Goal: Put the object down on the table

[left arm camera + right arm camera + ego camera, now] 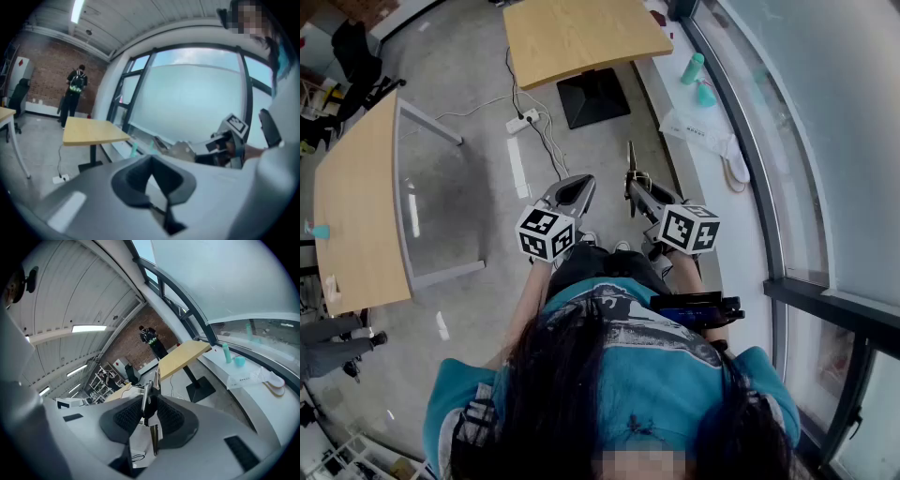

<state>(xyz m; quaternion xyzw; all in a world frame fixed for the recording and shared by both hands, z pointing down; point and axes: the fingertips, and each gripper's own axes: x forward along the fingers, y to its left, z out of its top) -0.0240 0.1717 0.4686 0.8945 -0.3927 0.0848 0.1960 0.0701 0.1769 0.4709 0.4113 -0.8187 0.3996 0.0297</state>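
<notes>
Closest to me, my left hand-held gripper [582, 182] is clenched, its tips meeting with nothing between them; the left gripper view [151, 161] shows only a sliver of daylight behind the closed pads. Just beside it, my right hand-held gripper [635, 187] is grasping the thin metal object [630, 155]. In the right gripper view [150, 401] the pads press on both sides of that slim strip [146, 392], which stands on edge and pokes out past the tips. I cannot tell exactly what kind of tool it is.

The object hangs in the air in front of my knees, above the grey floor [478, 187], touching no surface and well apart from either table.

Further out on the floor lies a white power strip [521, 121] with cables trailing from it. To my left stands a wooden table [352, 206] on a metal frame. Ahead stands a second wooden table [581, 37] on a dark pedestal base.

Along the window on my right runs a white sill [670, 94] carrying a teal bottle [692, 67], a teal cup [705, 94] and a white packet [698, 127]. Farthest off, a person [75, 93] stands by a brick wall.
</notes>
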